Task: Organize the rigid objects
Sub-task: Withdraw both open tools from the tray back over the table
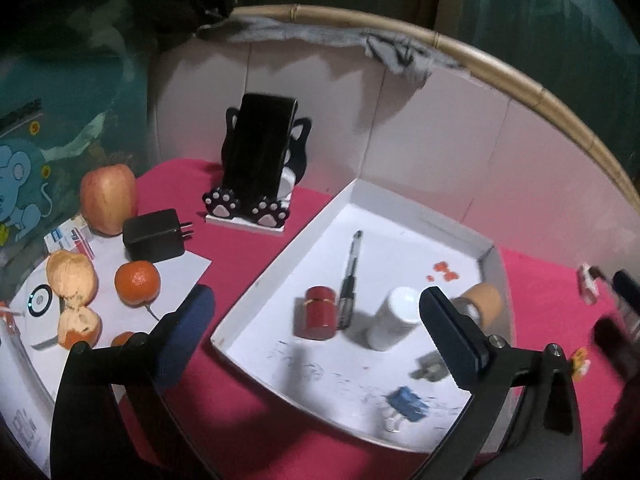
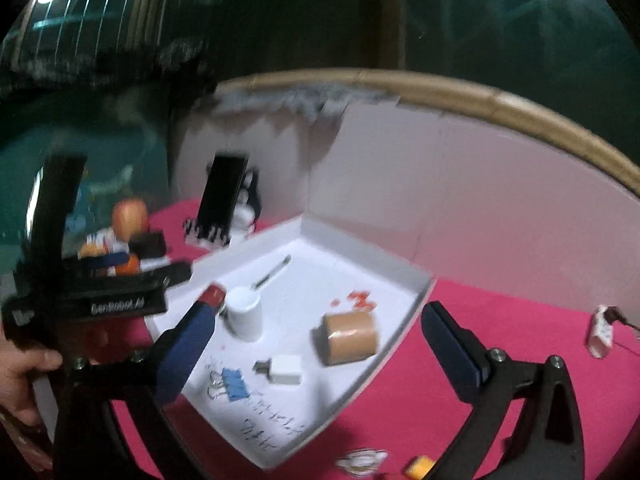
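pink cloth covers the bench in both views, with a white panel wall behind and a bamboo rim on top.

left wrist view: the left gripper has its fingers spread wide with nothing between them, hovering over the near-left corner of the white tray. already in the tray are a red cylinder, a pen, a white bottle, a tan roll, a blue binder clip and a small plug half hidden behind the right finger. still out on the bench to the left are a black charger next to an apple, a tangerine and some peel. i'd guess the charger is the next rigid thing to go in; come at it from above, pinch the flat sides, keep off the prongs and don't nudge the fruit.

right wrist view: blurry, but the right gripper is also released and empty, hanging over the tray's near edge. this one shows what the other hides: the white plug adapter sits in full view just beside the binder clip, plus the person's hand on the left tool. it also shows a small white thing on the far-right cloth more clearly. the tangerine and peel are barely readable here, so plan the charger pick from the left camera.
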{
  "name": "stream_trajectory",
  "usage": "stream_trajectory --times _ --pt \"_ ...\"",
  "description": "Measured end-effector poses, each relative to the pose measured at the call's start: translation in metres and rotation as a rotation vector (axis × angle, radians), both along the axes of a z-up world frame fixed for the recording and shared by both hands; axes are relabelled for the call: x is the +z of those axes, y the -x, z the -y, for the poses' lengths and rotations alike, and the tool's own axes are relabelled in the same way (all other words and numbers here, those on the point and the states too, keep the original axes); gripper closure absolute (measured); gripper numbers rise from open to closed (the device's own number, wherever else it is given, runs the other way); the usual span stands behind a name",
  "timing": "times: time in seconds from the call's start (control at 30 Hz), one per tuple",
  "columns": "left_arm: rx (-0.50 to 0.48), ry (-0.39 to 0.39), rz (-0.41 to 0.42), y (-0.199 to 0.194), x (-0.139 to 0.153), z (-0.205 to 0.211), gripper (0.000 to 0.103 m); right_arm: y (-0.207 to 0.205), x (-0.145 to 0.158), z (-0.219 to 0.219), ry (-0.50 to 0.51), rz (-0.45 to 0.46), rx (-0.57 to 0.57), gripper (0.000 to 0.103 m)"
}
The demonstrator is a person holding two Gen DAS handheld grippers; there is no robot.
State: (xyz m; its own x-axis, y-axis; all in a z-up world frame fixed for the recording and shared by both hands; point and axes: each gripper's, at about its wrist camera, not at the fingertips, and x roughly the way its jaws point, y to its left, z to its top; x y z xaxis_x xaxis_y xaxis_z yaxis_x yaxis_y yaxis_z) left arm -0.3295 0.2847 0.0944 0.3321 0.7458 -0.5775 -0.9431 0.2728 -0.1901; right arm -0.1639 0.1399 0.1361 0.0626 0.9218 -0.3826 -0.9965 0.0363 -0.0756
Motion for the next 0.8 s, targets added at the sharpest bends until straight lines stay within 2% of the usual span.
stream_trajectory --times 0.2,0.37,0.47,0.57,0.8 --pt "-0.057 -0.063 0.051 -0.008 0.021 0.026 0.000 -0.037 0.045 0.053 -0.181 -0.028 -0.095 0.000" --pt "-0.190 -0.096 0.062 -0.038 0.028 0.051 0.000 -0.081 0.058 0.092 -0.262 -0.098 -0.203 0.000" --pt "-0.276 -0.095 0.048 -0.060 0.025 0.064 0.000 -0.105 0.054 0.108 -0.278 -0.163 -0.244 0.000" --pt "-0.378 -0.058 0.033 -0.087 0.017 0.079 0.000 -0.129 0.043 0.119 -0.258 -0.226 -0.286 0.000" --pt "-0.643 0.018 -0.083 -0.147 -0.014 0.132 0.000 -0.175 0.004 0.141 -0.172 -0.342 -0.387 0.000"
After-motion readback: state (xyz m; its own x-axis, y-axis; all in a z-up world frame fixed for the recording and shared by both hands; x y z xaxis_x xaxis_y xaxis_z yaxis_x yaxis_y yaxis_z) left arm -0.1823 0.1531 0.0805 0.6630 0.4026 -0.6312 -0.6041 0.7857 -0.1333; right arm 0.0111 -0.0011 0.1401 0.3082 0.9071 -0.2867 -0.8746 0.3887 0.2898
